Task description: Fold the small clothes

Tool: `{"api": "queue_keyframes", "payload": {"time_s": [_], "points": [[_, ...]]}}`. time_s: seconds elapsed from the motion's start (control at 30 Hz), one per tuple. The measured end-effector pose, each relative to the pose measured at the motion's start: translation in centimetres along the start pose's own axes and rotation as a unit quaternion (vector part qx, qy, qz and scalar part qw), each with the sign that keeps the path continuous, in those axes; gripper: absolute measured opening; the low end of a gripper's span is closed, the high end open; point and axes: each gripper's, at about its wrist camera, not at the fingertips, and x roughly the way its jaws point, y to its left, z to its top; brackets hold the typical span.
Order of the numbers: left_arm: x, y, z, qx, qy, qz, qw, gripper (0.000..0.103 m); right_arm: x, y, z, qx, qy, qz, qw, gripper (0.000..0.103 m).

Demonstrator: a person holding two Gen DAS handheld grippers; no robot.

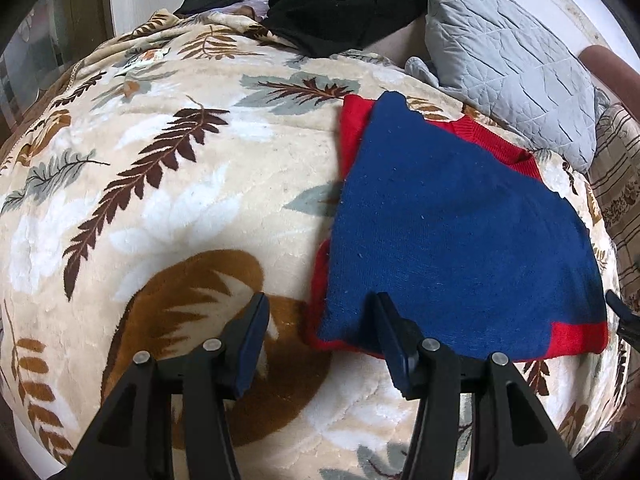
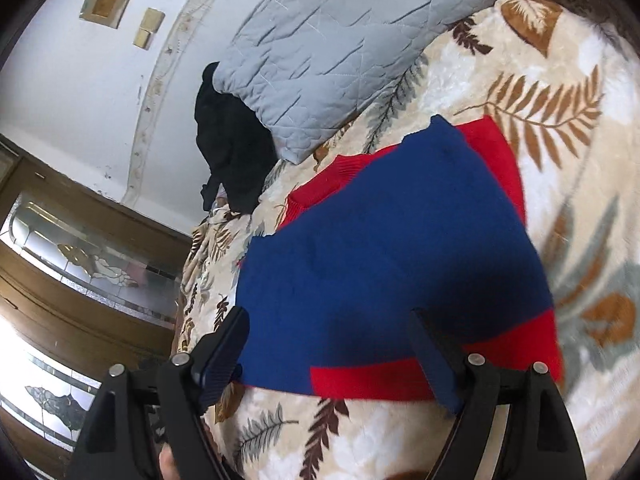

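1. Two views show one folded garment. From the left wrist, the blue and red sweater [image 1: 452, 232] lies flat on the leaf-print blanket [image 1: 168, 184] covering the bed, to the right of centre.
2. Here the left hand-held gripper [image 1: 320, 308] is released, jaws spread wide and holding nothing; its right finger [image 1: 394, 340] overlaps the sweater's near-left corner, while the left finger sits over bare blanket.
3. Beyond the sweater a grey quilted pillow [image 1: 508, 64] rests at the far right, and a heap of black clothing [image 1: 340, 4] lies at the far edge of the bed.
4. A black tip of the other tool [image 1: 624, 316] shows at the right edge, just beside the sweater's red hem.
5. From the right wrist, the sweater [image 2: 392, 240] fills the middle, red band nearest the camera.
6. The right hand-held gripper [image 2: 328, 328] is likewise released, jaws wide apart over the sweater's near edge, gripping nothing.
7. Pillow [image 2: 340, 40] and black clothing [image 2: 232, 152] lie behind, against a white wall [image 2: 80, 80].
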Motion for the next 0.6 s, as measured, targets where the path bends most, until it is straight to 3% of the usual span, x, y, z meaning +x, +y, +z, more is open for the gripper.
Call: {"api": "queue_keyframes", "payload": {"time_s": [0.1,0.17,0.3,0.43,0.6], "points": [[0.3,0.2,0.1,-0.003,0.002,-0.005,1.0,0.055,2.2,-3.0,0.6,0.036,0.01,-0.047,0.998,0.083],[0.2,0.3,0.0,-0.003,0.001,-0.006,1.0,0.055,2.3,-4.9,0.5,0.077,0.007,-0.028,0.997,0.082],[0.0,0.4,0.1,-0.01,-0.006,-0.006,0.9999,0.055,-0.2,-2.7,-0.2,0.044,-0.007,-0.03,0.999,0.083],[-0.5,0.3,0.0,-0.013,-0.015,-0.001,0.9998,0.055,-2.4,-2.5,-3.6,0.044,-0.008,-0.015,0.999,0.083],[-1.8,0.0,-0.2,-0.018,-0.032,0.002,0.9993,0.055,-3.7,-5.3,-7.5,0.086,-0.001,-0.008,0.996,0.083]]}}
